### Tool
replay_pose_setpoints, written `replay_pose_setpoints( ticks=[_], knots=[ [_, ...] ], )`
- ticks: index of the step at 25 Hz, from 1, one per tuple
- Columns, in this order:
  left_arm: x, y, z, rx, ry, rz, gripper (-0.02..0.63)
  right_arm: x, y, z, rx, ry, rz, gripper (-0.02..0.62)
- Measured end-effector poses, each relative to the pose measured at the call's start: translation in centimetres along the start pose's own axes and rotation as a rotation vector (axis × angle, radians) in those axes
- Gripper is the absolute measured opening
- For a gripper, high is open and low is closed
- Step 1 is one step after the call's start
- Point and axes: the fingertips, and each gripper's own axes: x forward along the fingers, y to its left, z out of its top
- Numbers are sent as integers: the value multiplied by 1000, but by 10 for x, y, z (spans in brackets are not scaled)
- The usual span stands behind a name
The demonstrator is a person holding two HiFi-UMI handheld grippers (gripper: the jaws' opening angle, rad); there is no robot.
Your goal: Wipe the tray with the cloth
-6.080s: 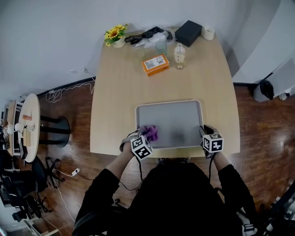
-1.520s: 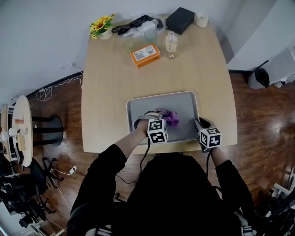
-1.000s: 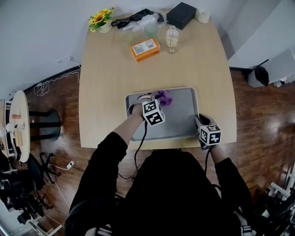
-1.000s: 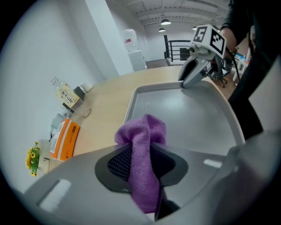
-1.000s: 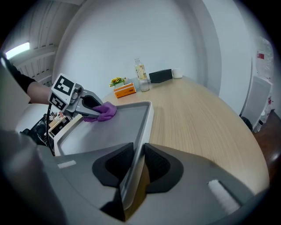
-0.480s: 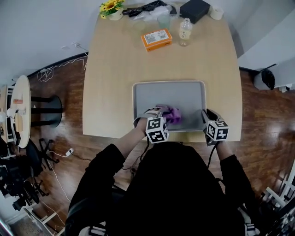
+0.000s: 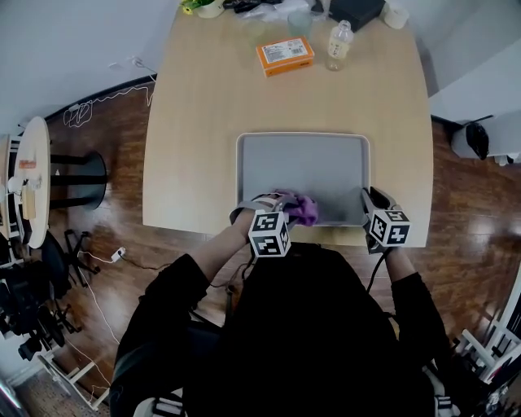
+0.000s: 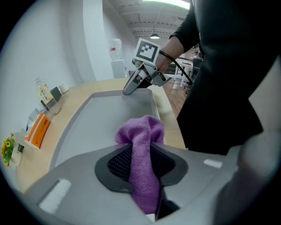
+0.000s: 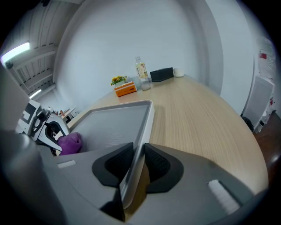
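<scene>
A grey tray (image 7: 303, 160) was seen lying on the light wooden table (image 7: 207, 122), close to the edge nearest the person. A purple cloth (image 7: 304, 209) was gripped by the left tongs (image 7: 286, 204), whose pads were closed on a fold of it. In the left gripper view the cloth was shown running up between the jaws, bunched beyond their tips and resting against the tray floor. The cloth was placed in the near part of the tray, just inside the near rim and about midway along it.

The right tongs (image 7: 370, 200) were closed narrowly on the tray's right rim, near the near right corner. In the right gripper view the thin rim was shown clamped between both pads. The two tongs were well apart, with bare tray floor between them.

At the far end of the table an orange box (image 7: 285, 55) and a clear bottle (image 7: 339, 42) were set, well away from the tray. A black box (image 7: 358, 10) was cut off by the top edge of the head view behind the bottle. Dark wooden floor (image 7: 98, 187) was visible on either side of the table.
</scene>
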Motion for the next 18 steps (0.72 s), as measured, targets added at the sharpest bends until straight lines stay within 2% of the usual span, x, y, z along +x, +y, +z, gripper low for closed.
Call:
replay_pose_setpoints(
  ticks=[4,9,12,15,18],
  knots=[
    [-3,53,-15,17,40,80,83,1,-1,0,3,-2,3,84],
    [-10,132,-37,-65,74,150,83,1,0,-1,4,-1,1,84],
    [-14,168,-48,-71,112,192,83,1,-1,-1,2,4,-2,84],
    [-18,187,-52,-46,140,221,83,1,-1,0,-1,8,-5,84],
    [-19,182,-48,-9,147,237,83,1,-1,-1,-1,4,-9,84]
  ],
)
